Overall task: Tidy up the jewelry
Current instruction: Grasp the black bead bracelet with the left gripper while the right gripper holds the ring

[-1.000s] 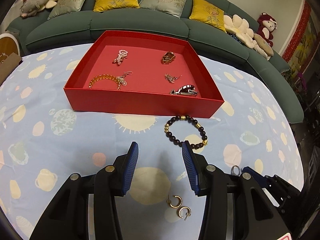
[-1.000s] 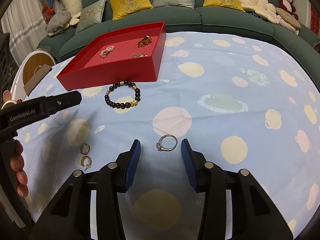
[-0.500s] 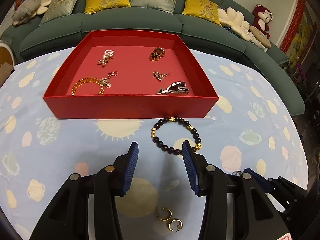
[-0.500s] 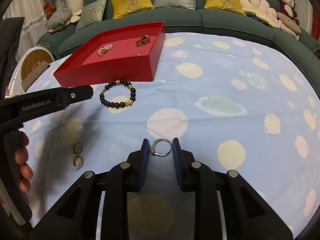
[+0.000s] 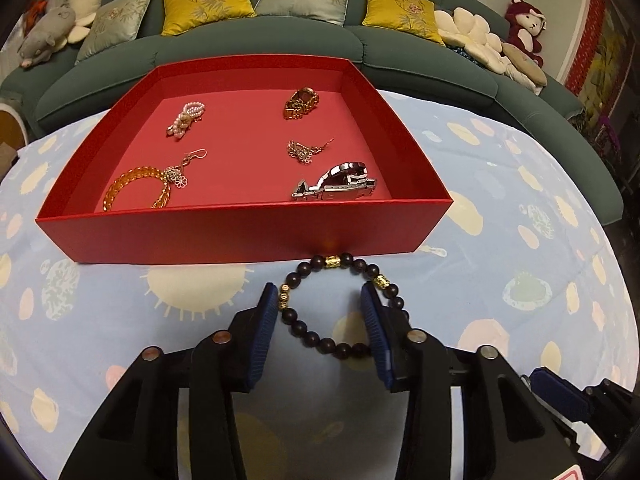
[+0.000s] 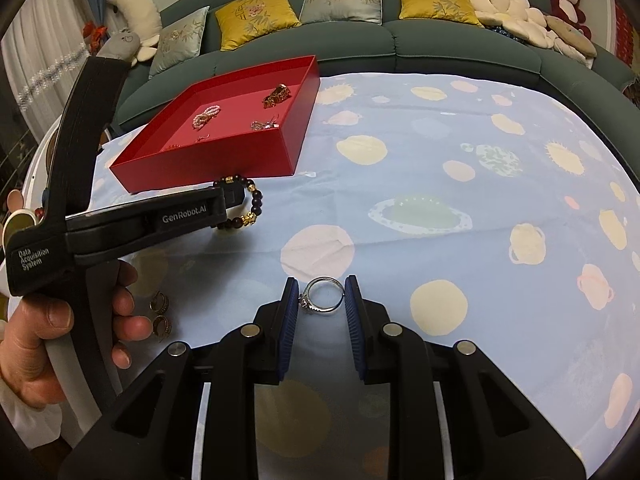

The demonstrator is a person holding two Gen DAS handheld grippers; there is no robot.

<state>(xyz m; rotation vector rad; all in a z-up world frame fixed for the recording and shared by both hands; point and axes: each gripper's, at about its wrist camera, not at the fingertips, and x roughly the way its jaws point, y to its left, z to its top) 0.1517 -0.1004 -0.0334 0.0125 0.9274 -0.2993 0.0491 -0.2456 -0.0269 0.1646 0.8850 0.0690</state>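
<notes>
- The left gripper (image 5: 323,304) is down on the patterned tablecloth (image 5: 120,312) over the dark bead bracelet (image 5: 316,340), its jaws closing; one blue pad stands outside the loop, the other inside it, neither yet pressing
- The bracelet lies just in front of the red tray (image 5: 240,236), which holds other jewelry
- The right gripper (image 6: 322,294) pinches a silver ring (image 6: 323,295) between its pads, low over the cloth
- Two gold hoop earrings (image 6: 160,314) lie on the cloth beside the person's left hand (image 6: 36,344)
</notes>
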